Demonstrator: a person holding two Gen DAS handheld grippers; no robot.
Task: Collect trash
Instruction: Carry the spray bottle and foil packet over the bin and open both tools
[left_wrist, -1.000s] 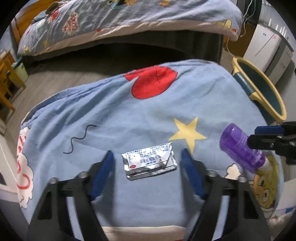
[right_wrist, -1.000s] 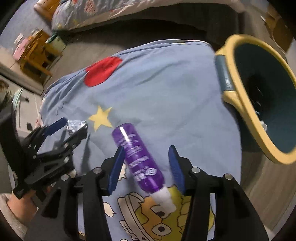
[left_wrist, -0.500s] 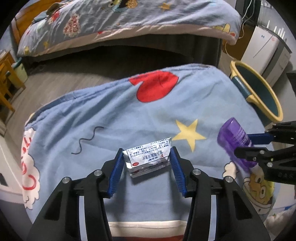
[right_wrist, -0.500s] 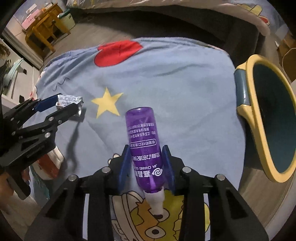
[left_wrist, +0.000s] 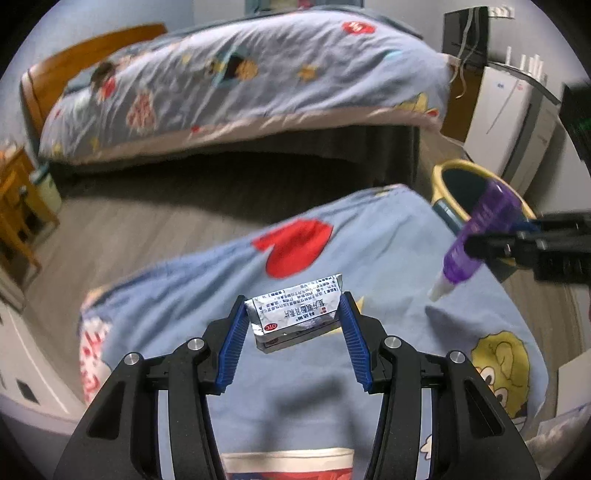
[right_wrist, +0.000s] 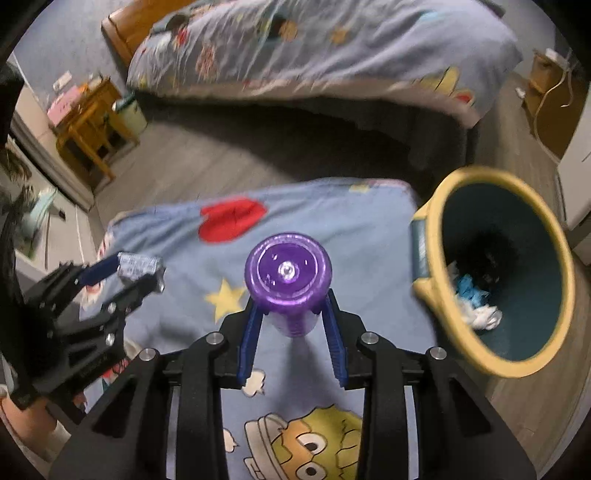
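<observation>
Two pieces of trash are being carried at once, and neither is yet lying in the bin, so the collecting is sitting at its midpoint: both pickups are looking done, both drops are remaining. One yellow-rimmed bin (right_wrist: 495, 354) is standing just beside the right edge of the blue blanket (left_wrist: 369, 240), already holding some crumpled white and blue scraps. One purple bottle (right_wrist: 288, 280) is hanging above the blanket, left of the bin, its base pointing at the camera; the right gripper (right_wrist: 291, 332) is clamping its body. One foil packet (left_wrist: 295, 314) is hovering above the blanket, well apart from the bin; the left gripper (left_wrist: 293, 325) is pinching it by its two ends, pads pressing. Nothing else loose is showing on the blanket.
</observation>
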